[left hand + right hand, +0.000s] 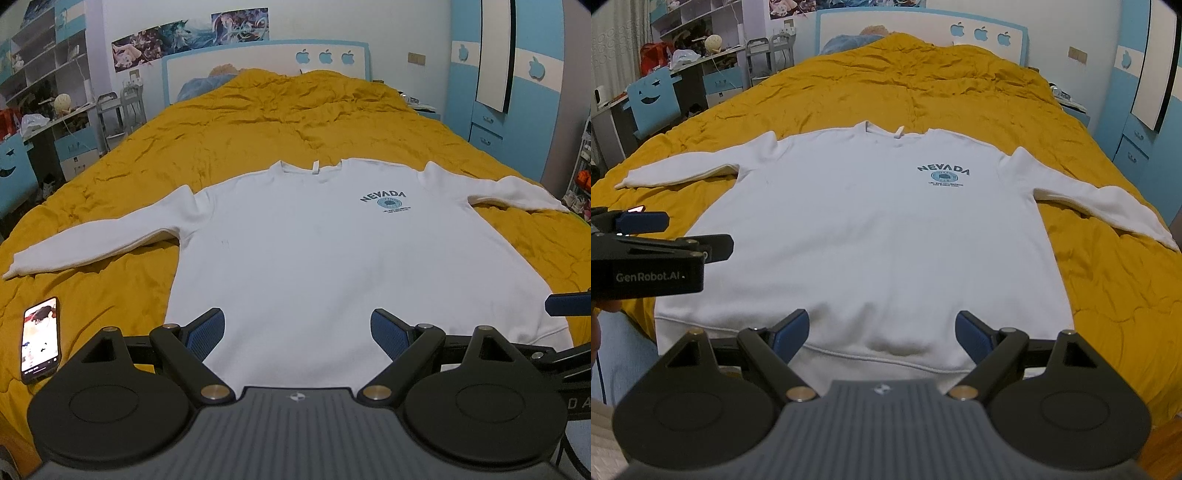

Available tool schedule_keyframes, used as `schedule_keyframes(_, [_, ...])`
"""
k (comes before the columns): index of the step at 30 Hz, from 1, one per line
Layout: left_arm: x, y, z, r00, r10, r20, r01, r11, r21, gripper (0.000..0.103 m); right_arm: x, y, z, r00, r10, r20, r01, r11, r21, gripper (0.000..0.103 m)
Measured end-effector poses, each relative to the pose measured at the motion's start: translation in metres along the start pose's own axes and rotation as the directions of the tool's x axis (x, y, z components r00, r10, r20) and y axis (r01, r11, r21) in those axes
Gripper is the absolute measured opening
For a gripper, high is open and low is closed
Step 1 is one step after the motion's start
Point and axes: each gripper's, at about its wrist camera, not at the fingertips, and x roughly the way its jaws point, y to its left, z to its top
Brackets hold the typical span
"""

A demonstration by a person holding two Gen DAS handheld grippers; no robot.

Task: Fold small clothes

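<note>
Sweatshirt (295, 251): white, long-sleeved, laid flat and face up on the yellow quilt (295, 114), neck turned to the headboard (258, 59), hem turned to the cameras
Print (386, 201): dark "NEVADA" lettering over a blue round badge, seen on the chest toward the right of both views
Sleeves: both spread outward from the body, each cuff resting on the quilt; the left sleeve (92, 240) is angled toward the near left, the right sleeve (1108, 206) toward the near right
Hem (868, 354): ribbed band seen lying along the near edge of the bed, slightly rumpled in the middle
Left gripper (297, 332): held over the lower part of the sweatshirt, jaws wide apart, nothing between the blue pads (205, 334); contact with the cloth cannot be told
Right gripper (882, 334): held just above the hem, jaws wide apart, nothing gripped
Phone (40, 339): lit screen up, lying on the quilt to the left of the sweatshirt, apart from it
Surroundings: desk and shelves (44, 74) seen at the left of the bed, blue wardrobe (517, 81) at the right
</note>
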Motion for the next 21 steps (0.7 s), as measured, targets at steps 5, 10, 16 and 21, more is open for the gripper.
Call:
schedule_keyframes(5, [0.0005,-0.0002,-0.0005,1.0,-0.001,-0.001,0.001,1.0,0.0,0.103,0.0014,-0.0004,-0.0004,1.0,0.002,-0.007,-0.002,1.0,0.001,0.082])
schedule_keyframes(10, [0.0013,-0.0007,-0.0016,1.0,-0.004,-0.004,0.004,1.0,0.002,0.103,0.0031,-0.0005,-0.0009,1.0,0.005,-0.014,-0.005,1.0,0.0,0.082])
schedule_keyframes(16, [0.0015,-0.001,-0.0016,1.0,-0.004,-0.004,0.004,1.0,0.002,0.103,0.0043,-0.0001,-0.0005,1.0,0.006,-0.021,-0.006,1.0,0.0,0.082])
schedule_keyframes(21, [0.0018,-0.0014,-0.0021,1.0,-0.004,-0.006,0.004,1.0,0.002,0.103,0.0049,0.0004,-0.0005,1.0,0.006,-0.021,-0.006,1.0,-0.001,0.082])
